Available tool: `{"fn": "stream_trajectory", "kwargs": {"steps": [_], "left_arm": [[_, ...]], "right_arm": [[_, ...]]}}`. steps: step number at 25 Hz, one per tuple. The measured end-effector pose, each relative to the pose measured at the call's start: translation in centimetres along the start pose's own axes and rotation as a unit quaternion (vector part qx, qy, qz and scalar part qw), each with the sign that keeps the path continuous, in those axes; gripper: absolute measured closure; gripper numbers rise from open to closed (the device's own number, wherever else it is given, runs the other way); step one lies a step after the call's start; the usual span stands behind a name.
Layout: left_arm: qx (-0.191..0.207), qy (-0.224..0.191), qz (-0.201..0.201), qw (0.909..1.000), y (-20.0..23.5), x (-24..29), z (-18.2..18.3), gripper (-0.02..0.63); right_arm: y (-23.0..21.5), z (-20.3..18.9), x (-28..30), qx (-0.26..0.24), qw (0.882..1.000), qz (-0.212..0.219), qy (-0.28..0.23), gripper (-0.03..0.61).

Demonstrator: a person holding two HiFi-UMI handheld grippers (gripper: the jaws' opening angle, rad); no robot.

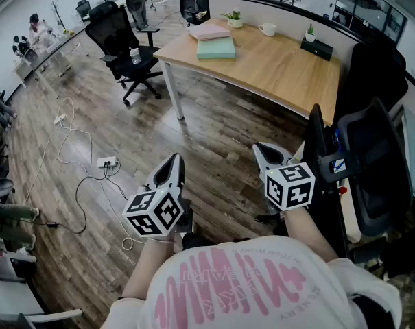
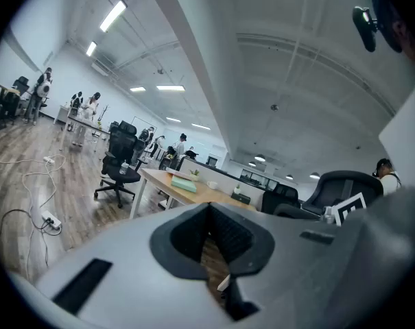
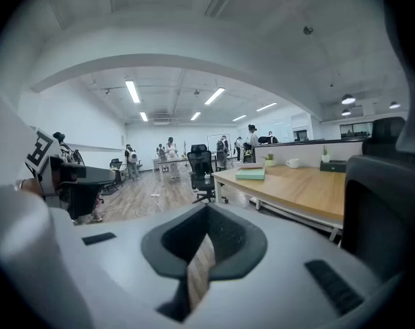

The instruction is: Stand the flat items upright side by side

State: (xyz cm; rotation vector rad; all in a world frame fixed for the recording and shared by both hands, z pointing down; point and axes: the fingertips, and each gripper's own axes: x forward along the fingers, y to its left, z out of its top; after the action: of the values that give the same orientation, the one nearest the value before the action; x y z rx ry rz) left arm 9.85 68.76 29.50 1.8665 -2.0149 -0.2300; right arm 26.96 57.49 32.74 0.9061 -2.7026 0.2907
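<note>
One wooden desk (image 1: 276,67) stands well ahead; near its far end the green book (image 1: 216,47) and pink book (image 1: 208,31) lie flat. My left gripper (image 1: 171,170) and right gripper (image 1: 265,156) are pressed together and empty. Arriving like that, I'd likely shove them off.

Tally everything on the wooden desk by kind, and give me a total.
Books: 2
Plants: 2
Mug: 1
Black box: 1
Total: 6
</note>
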Motion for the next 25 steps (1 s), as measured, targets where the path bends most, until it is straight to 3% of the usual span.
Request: {"fn": "stream_trajectory", "kwargs": {"steps": [6, 12, 25], "left_arm": [[-0.003, 0.008, -0.001, 1.0000, 1.2, 1.7, -0.1, 0.611], [-0.018, 0.020, -0.009, 0.9996, 4.5, 6.6, 0.1, 0.611], [0.000, 0.026, -0.069, 0.9973, 13.6, 18.8, 8.9, 0.611]], "right_arm": [[-0.7, -0.4, 2.3, 0.007, 1.000, -0.001, 0.012, 0.581], [-2.4, -0.8, 7.1, 0.018, 0.999, -0.018, 0.027, 0.581], [-4.8, 6.7, 20.5, 0.089, 0.993, -0.074, -0.015, 0.580]]}}
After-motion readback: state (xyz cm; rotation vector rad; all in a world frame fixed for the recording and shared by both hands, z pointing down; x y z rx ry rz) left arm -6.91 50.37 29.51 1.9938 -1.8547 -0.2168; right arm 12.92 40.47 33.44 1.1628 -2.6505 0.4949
